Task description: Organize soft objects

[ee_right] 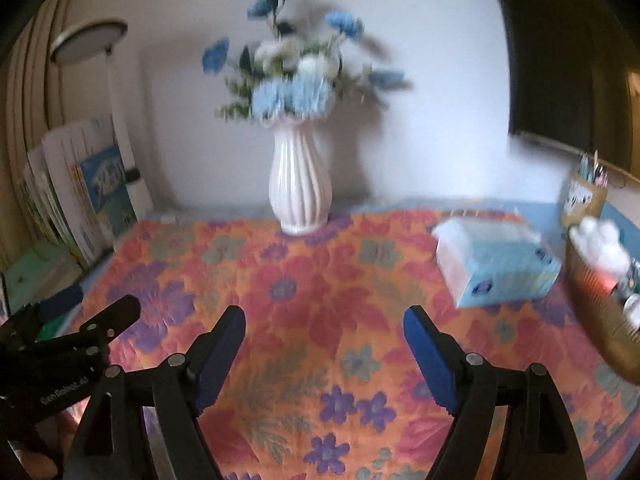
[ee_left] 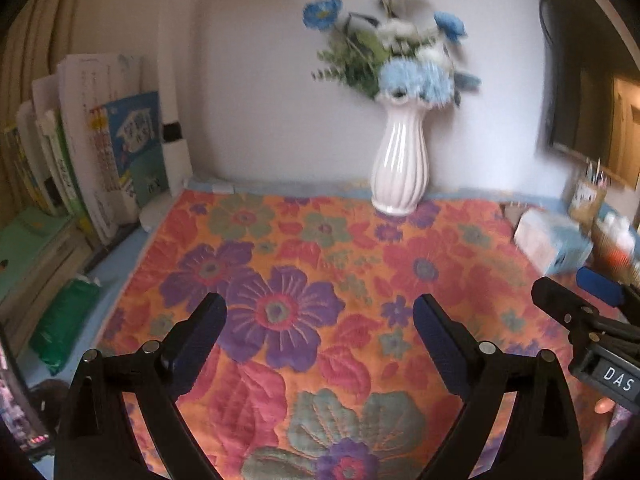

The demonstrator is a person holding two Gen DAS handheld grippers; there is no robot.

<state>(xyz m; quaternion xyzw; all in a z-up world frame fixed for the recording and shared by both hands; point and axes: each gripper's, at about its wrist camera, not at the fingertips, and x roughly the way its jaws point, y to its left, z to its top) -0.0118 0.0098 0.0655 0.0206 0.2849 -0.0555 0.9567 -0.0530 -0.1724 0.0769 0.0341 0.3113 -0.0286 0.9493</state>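
- Left wrist view: left gripper (ee_left: pixel 320 316) has its jaws spread wide with nothing between them, hovering over the floral quilted cloth (ee_left: pixel 320 248) that covers the tabletop.
- Right gripper (ee_left: pixel 560 292) shows at the right edge, side-on; jaw spacing can't be read from here.
- Soft candidate in this view: tissue pack (ee_left: pixel 548 242), far right on the cloth, blurred. It's well apart from the left gripper and closer to the right one.
- Bystanders: white vase (ee_left: pixel 398 160) with blue flowers at the back edge, books (ee_left: pixel 100 148) stacked upright at left, green packet (ee_left: pixel 64 320) off the cloth at left.
- Right wrist view: right gripper (ee_right: pixel 324 328) is also wide open and holds nothing. Left gripper (ee_right: pixel 100 320) is visible low left.
- Tissue pack (ee_right: pixel 496 266) lies flat on the cloth, ahead and to the right of the right gripper. Its long axis runs roughly left-right in the frame, slightly skewed, with a short end face pointing toward the camera.
- Basket (ee_right: pixel 600 312) sits at the right edge, just beside the pack, with something white and fluffy (ee_right: pixel 600 246) in it. Other contents are too blurred to name.
- Judgement: this is the approach step, nothing grasped yet. The basket looks like the likely destination.
- Next move probably calls for swinging the right gripper right and forward, then closing across the pack's short dimension. The pack is compressible, so expect some give.
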